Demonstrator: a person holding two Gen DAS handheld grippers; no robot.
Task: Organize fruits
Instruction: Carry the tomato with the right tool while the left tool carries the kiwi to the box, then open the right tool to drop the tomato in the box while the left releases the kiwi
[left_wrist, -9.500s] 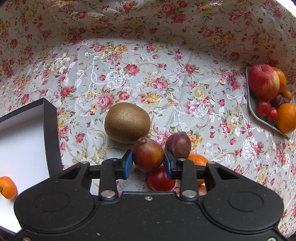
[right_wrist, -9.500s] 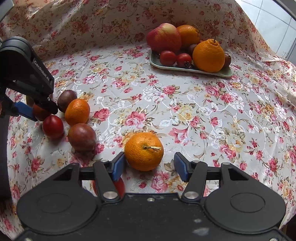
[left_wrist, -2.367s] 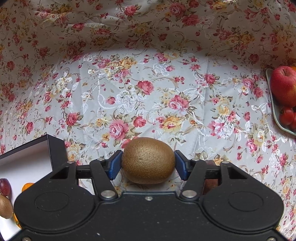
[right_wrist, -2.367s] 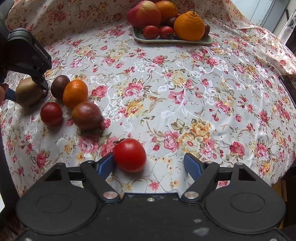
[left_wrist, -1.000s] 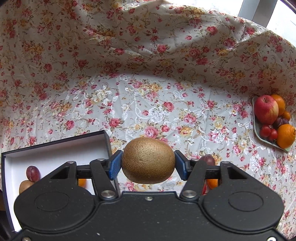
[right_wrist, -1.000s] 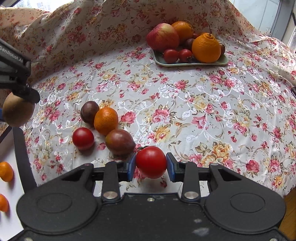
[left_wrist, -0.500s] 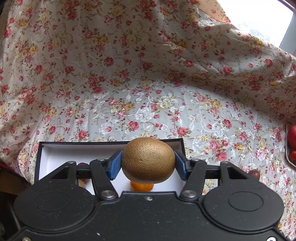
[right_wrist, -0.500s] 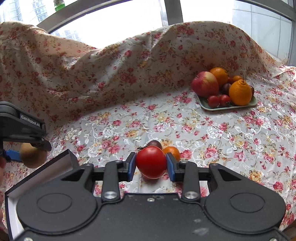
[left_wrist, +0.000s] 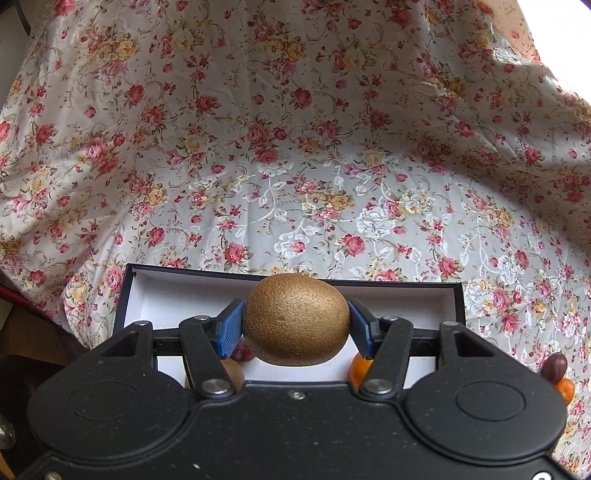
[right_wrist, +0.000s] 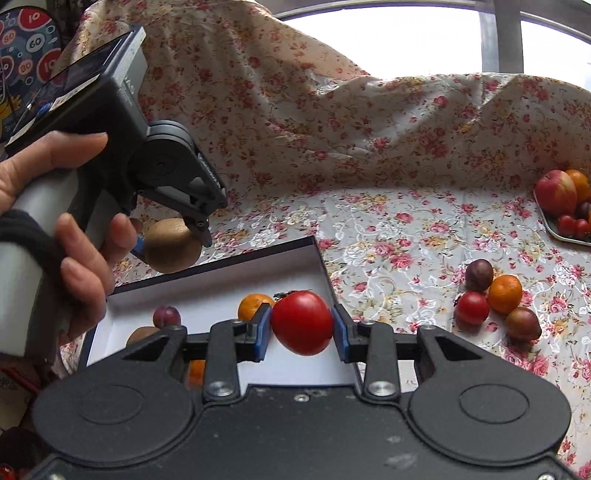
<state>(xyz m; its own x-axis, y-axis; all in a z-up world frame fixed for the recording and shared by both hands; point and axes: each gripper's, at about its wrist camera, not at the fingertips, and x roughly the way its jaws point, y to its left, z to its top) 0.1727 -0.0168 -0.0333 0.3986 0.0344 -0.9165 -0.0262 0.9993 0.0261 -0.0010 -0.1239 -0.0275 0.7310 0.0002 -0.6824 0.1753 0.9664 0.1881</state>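
Note:
My left gripper (left_wrist: 295, 325) is shut on a brown kiwi (left_wrist: 296, 318) and hangs over the black box with a white inside (left_wrist: 295, 291). In the right wrist view the same kiwi (right_wrist: 170, 244) shows in the left gripper, above the box's far left rim (right_wrist: 236, 258). My right gripper (right_wrist: 301, 328) is shut on a red tomato (right_wrist: 302, 326) above the box's right part. Inside the box lie an orange (right_wrist: 254, 304), a purple plum (right_wrist: 167, 315) and another kiwi (right_wrist: 142, 335); more is hidden behind the grippers.
On the floral cloth right of the box lie a dark plum (right_wrist: 479, 275), an orange (right_wrist: 505, 293), a red tomato (right_wrist: 471, 307) and a dark reddish fruit (right_wrist: 522, 324). A tray (right_wrist: 565, 236) of fruit sits at far right. A hand (right_wrist: 74, 236) holds the left gripper.
Both grippers have swung left from the loose fruit to above the box, each still holding its fruit. The box now lies under the kiwi and the tomato.

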